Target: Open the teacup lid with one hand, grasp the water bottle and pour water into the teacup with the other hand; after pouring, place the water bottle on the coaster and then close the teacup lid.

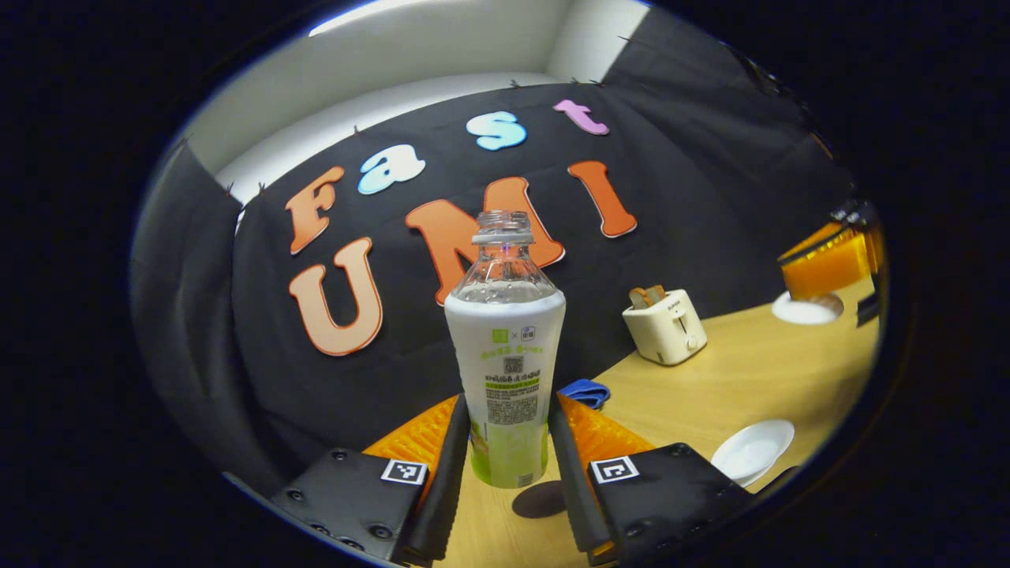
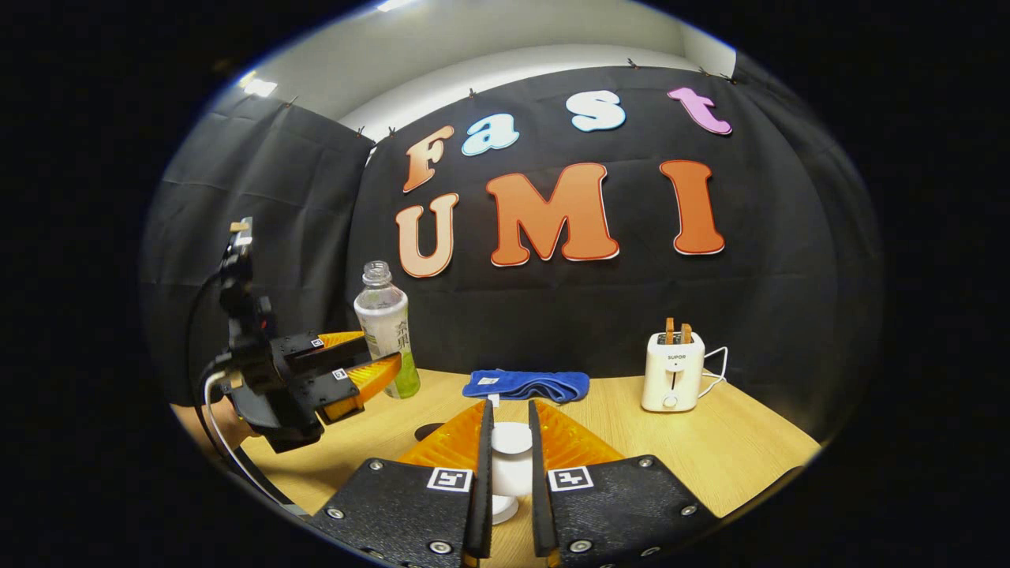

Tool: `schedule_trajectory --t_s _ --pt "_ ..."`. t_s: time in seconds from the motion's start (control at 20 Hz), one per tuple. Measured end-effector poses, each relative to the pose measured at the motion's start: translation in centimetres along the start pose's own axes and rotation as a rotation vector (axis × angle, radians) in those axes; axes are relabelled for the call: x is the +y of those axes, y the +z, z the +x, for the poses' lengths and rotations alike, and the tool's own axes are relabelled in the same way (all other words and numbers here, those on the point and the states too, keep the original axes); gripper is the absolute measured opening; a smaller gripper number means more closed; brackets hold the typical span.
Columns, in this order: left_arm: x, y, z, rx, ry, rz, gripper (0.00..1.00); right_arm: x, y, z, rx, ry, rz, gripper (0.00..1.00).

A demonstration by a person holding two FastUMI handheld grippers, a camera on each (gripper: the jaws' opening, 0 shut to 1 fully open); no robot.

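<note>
Gripping the uncapped water bottle (image 1: 509,371) between both fingers, the left gripper (image 1: 509,465) holds it upright above the dark coaster (image 1: 539,499) on the wooden table (image 1: 734,379). The right gripper (image 2: 510,465) pinches the white teacup lid (image 2: 511,439); a toaster (image 2: 671,369) stands beyond, to its right.

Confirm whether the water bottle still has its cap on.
No. In the left gripper view the water bottle shows a bare, open threaded neck with no cap.
</note>
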State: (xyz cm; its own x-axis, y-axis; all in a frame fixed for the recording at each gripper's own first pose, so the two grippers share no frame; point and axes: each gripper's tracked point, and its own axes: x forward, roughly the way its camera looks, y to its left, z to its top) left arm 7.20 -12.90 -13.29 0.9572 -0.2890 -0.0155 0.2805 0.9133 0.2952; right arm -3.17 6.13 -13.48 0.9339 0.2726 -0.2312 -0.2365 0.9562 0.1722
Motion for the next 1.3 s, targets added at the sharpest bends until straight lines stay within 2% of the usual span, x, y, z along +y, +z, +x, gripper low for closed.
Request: schedule_trajectory --t_s 0.2,0.25,0.3,0.35,0.5,0.65,0.7,0.75,0.9,1.15,1.3 --pt "2.7 -1.9 1.8 0.073 0.055 -0.169 0.58 -0.2 0.3 0.2 -0.004 0.0 0.0 0.21" --pt "2.7 -2.6 2.2 0.093 0.055 -0.21 0.6 -0.1 0.3 0.2 -0.003 0.004 0.001 0.21" --pt "3.2 -3.4 2.8 0.113 0.061 -0.253 0.58 -0.1 0.2 0.3 -0.003 0.004 0.002 0.21" --pt "3.5 -3.9 3.4 0.128 0.06 -0.302 0.6 0.1 0.0 0.3 0.0 0.009 0.003 0.21" --pt "3.9 -6.2 5.5 0.177 0.072 -0.388 0.61 0.4 -0.4 0.5 0.01 0.016 -0.001 0.21" --pt "4.0 -8.7 6.2 0.225 0.078 -0.42 0.63 0.7 -0.7 0.7 0.021 0.027 -0.009 0.21" --pt "3.5 -9.5 6.4 0.244 0.074 -0.432 0.61 0.8 -0.9 0.7 0.024 0.03 -0.01 0.25" --pt "3.2 -10.4 6.6 0.268 0.067 -0.445 0.63 0.8 -1.1 0.9 0.026 0.031 -0.009 0.25" --pt "1.9 -12.7 7.3 0.326 0.044 -0.475 0.58 0.9 -1.8 1.3 0.043 0.038 -0.003 0.21" --pt "1.2 -15.5 7.3 0.405 0.043 -0.479 0.61 0.9 -3.0 1.5 0.072 0.045 -0.004 0.21" --pt "0.9 -16.2 7.3 0.414 0.035 -0.456 0.63 1.1 -3.6 1.7 0.083 0.051 -0.005 0.21"
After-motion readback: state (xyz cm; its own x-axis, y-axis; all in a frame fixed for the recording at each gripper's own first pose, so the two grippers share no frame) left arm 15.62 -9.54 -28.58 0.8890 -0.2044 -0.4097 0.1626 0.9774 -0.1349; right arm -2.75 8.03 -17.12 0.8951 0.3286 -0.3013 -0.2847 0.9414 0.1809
